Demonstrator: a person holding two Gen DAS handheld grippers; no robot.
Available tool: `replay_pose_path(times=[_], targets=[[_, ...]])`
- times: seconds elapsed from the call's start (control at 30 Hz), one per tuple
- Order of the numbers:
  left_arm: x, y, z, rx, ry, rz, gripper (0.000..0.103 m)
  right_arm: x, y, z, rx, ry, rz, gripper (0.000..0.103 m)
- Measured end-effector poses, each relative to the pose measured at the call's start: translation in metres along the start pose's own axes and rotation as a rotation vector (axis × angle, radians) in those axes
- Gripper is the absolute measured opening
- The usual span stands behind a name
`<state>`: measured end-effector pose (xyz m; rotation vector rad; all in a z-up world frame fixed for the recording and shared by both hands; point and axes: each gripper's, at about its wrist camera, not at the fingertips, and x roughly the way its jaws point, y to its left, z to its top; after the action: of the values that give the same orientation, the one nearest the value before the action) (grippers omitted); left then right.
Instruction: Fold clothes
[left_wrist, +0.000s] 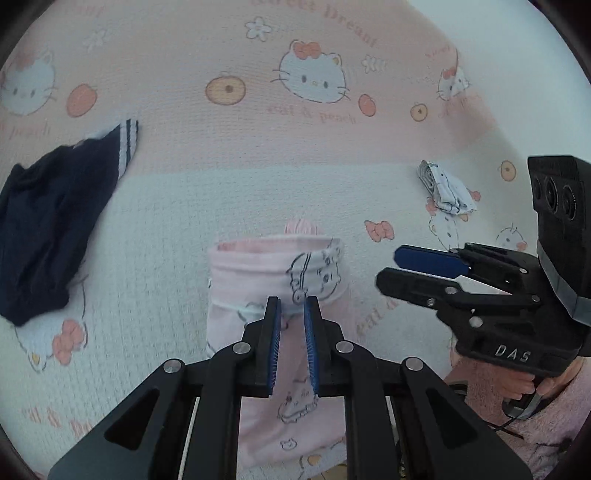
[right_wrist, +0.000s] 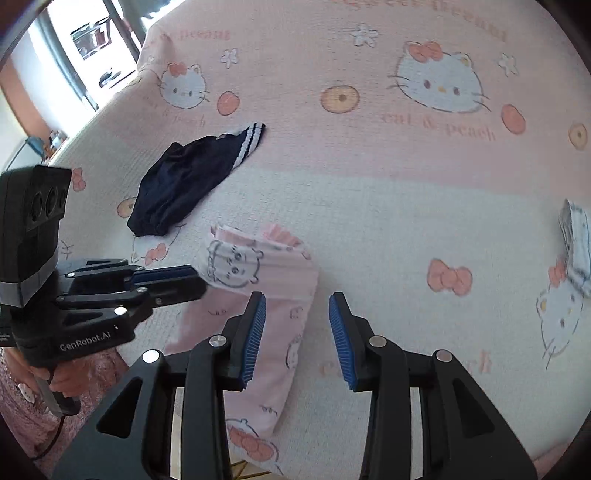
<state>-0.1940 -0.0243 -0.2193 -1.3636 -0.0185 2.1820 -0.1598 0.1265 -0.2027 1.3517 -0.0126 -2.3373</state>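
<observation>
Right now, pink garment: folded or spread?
Folded. The pink garment lies as a narrow doubled strip with its top end turned back in stacked layers; neither gripper holds it.

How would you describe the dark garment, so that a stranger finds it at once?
Start from the pink-and-white cartoon-cat bedspread. Left of the folded pink garment lies a crumpled navy garment. It is the only dark cloth there, with white stripes on one cuff.
</observation>
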Motion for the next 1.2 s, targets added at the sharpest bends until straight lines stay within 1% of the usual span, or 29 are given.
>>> replay_pose_path(times=[0.03, 0.1, 0.17, 0.2, 0.27, 0.33, 0.37, 0.4, 0.43, 0.47, 0.5, 0.53, 0.57, 0.6, 0.63, 0.67, 0.73, 0.77, 0.8, 0.83, 0.87, 0.9, 0.93, 1.0, 1.03, 1.1, 1.13, 1.17, 1.2], targets=[[0.003, 0.001, 0.003, 0.007, 0.005, 0.002, 0.014, 0.01, 0.006, 0.004, -0.019, 0.008, -0.006, 0.037], [0.018, 0.008, 0.003, -0.011, 0.029, 0.032, 0.014, 0.033, 0.011, 0.01, -0.031, 0.04, -0.009, 0.037], [0.041, 0.02, -0.003, -0.062, 0.078, 0.066, 0.014, 0.057, 0.007, 0.009, -0.014, 0.083, -0.002, 0.037], [0.049, 0.027, -0.006, -0.094, 0.089, 0.064, 0.014, 0.067, 0.004, 0.007, -0.009, 0.098, -0.004, 0.037], [0.054, 0.035, -0.011, -0.146, 0.081, 0.039, 0.015, 0.081, 0.001, 0.002, -0.007, 0.112, -0.026, 0.038], [0.054, 0.032, -0.01, -0.118, 0.083, 0.051, 0.015, 0.086, -0.006, 0.0, 0.019, 0.103, -0.024, 0.038], [0.053, 0.035, -0.011, -0.124, 0.083, 0.046, 0.015, 0.086, -0.01, -0.001, 0.038, 0.099, -0.011, 0.038], [0.052, 0.039, -0.012, -0.151, 0.087, 0.042, 0.014, 0.085, -0.016, -0.001, 0.061, 0.1, 0.007, 0.038], [0.049, 0.046, -0.015, -0.183, 0.096, 0.065, 0.013, 0.082, -0.023, 0.0, 0.09, 0.102, 0.023, 0.038], [0.045, 0.054, -0.02, -0.21, 0.108, 0.134, 0.013, 0.08, -0.032, -0.001, 0.124, 0.105, 0.037, 0.038], [0.039, 0.064, -0.026, -0.236, 0.123, 0.22, 0.014, 0.075, -0.04, -0.001, 0.16, 0.102, 0.047, 0.038], [0.033, 0.074, -0.03, -0.266, 0.125, 0.257, 0.014, 0.068, -0.047, -0.002, 0.184, 0.091, 0.042, 0.038], [0.024, 0.08, -0.03, -0.293, 0.094, 0.226, 0.014, 0.059, -0.052, -0.003, 0.191, 0.075, 0.023, 0.038], [0.014, 0.081, -0.026, -0.313, 0.043, 0.172, 0.014, 0.051, -0.054, -0.004, 0.187, 0.06, 0.012, 0.04], [0.004, 0.082, -0.023, -0.332, -0.009, 0.119, 0.014, 0.046, -0.052, -0.003, 0.168, 0.048, 0.015, 0.04], [-0.004, 0.078, -0.017, -0.318, -0.059, 0.074, 0.014, 0.042, -0.047, 0.0, 0.146, 0.039, 0.024, 0.04], [-0.008, 0.054, 0.0, -0.214, -0.136, 0.012, 0.014, 0.04, -0.033, 0.007, 0.098, 0.024, 0.031, 0.04], [-0.004, 0.043, 0.008, -0.17, -0.151, -0.036, 0.014, 0.042, -0.026, 0.011, 0.074, 0.019, 0.035, 0.04], [0.003, 0.036, 0.013, -0.143, -0.141, -0.069, 0.014, 0.046, -0.019, 0.015, 0.052, 0.022, 0.041, 0.04], [0.013, 0.031, 0.017, -0.126, -0.116, -0.082, 0.014, 0.053, -0.013, 0.018, 0.033, 0.032, 0.047, 0.04], [0.025, 0.028, 0.018, -0.117, -0.083, -0.071, 0.013, 0.06, -0.009, 0.02, 0.019, 0.045, 0.04, 0.04], [0.036, 0.03, 0.015, -0.118, -0.046, -0.037, 0.014, 0.067, -0.009, 0.021, 0.013, 0.061, 0.01, 0.037], [0.046, 0.034, 0.012, -0.123, -0.012, -0.001, 0.014, 0.074, -0.011, 0.021, 0.014, 0.072, -0.017, 0.037], [0.048, 0.044, 0.009, -0.148, -0.014, 0.019, 0.016, 0.08, -0.02, 0.023, 0.037, 0.075, -0.027, 0.038], [0.045, 0.051, 0.01, -0.168, -0.01, 0.068, 0.016, 0.078, -0.026, 0.024, 0.064, 0.069, -0.028, 0.038], [0.04, 0.067, 0.009, -0.205, -0.01, 0.215, 0.017, 0.072, -0.038, 0.027, 0.124, 0.053, -0.036, 0.038], [0.036, 0.075, 0.009, -0.24, -0.009, 0.235, 0.017, 0.068, -0.044, 0.028, 0.153, 0.044, -0.04, 0.038], [0.03, 0.083, 0.007, -0.292, -0.006, 0.202, 0.017, 0.064, -0.048, 0.028, 0.174, 0.039, -0.038, 0.038], [0.021, 0.084, 0.006, -0.313, -0.018, 0.169, 0.017, 0.058, -0.049, 0.025, 0.184, 0.037, -0.028, 0.039]])
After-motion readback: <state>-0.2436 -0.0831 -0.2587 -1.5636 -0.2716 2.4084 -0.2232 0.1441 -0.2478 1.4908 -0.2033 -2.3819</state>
